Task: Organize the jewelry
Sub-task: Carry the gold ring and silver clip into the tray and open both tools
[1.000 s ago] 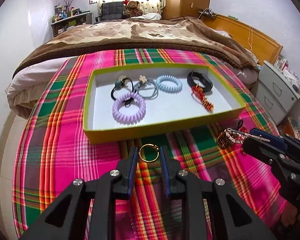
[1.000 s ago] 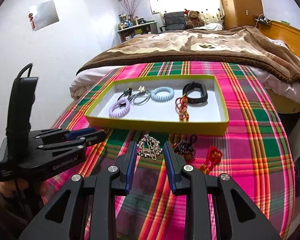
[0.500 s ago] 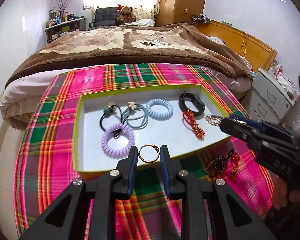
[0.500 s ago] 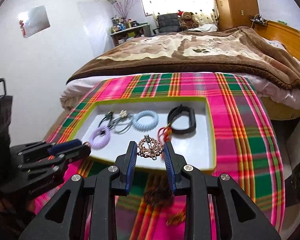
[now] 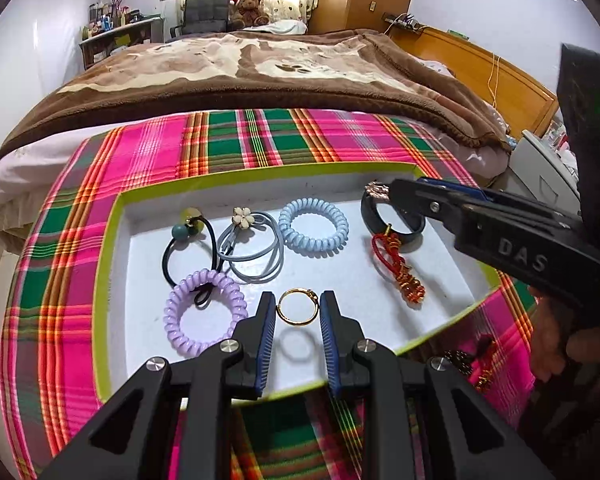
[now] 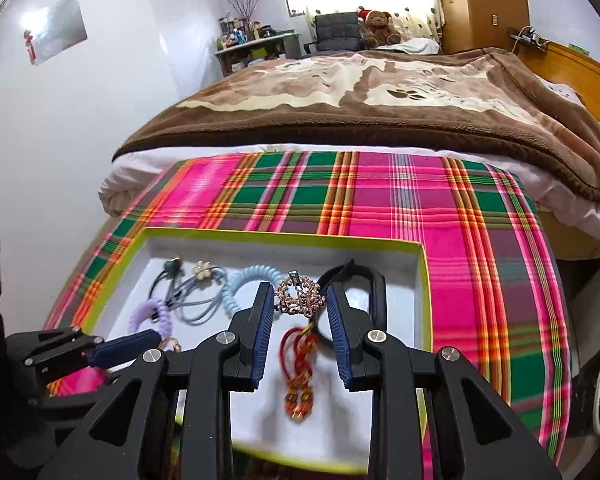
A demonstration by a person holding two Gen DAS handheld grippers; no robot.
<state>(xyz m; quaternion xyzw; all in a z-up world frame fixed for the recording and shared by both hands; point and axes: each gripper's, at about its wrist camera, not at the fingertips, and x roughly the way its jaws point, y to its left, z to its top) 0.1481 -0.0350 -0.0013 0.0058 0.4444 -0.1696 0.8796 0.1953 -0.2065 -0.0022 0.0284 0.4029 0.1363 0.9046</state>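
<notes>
My left gripper (image 5: 297, 307) is shut on a thin gold ring (image 5: 298, 323), held just above the white floor of a green-rimmed tray (image 5: 104, 280) near its front edge. My right gripper (image 6: 299, 309) is shut on a rose-gold chain bracelet (image 6: 300, 299) and hangs over the tray's right part, above a black band (image 6: 374, 292) and a red knotted cord (image 6: 300, 364). In the left wrist view the right gripper (image 5: 384, 192) reaches in from the right. The tray also holds a purple spiral tie (image 5: 205, 312), a blue spiral tie (image 5: 313, 227) and grey and black hair ties.
The tray lies on a pink and green plaid cloth (image 5: 260, 140) spread over a bed with a brown blanket (image 5: 240, 76). A dark beaded piece (image 5: 460, 360) and a red one lie on the cloth right of the tray. A white bedside cabinet (image 5: 540, 176) stands at the right.
Both grippers have moved forward from the cloth in front of the tray to over the tray, the left carrying the ring and the right the bracelet. Their grips are unchanged.
</notes>
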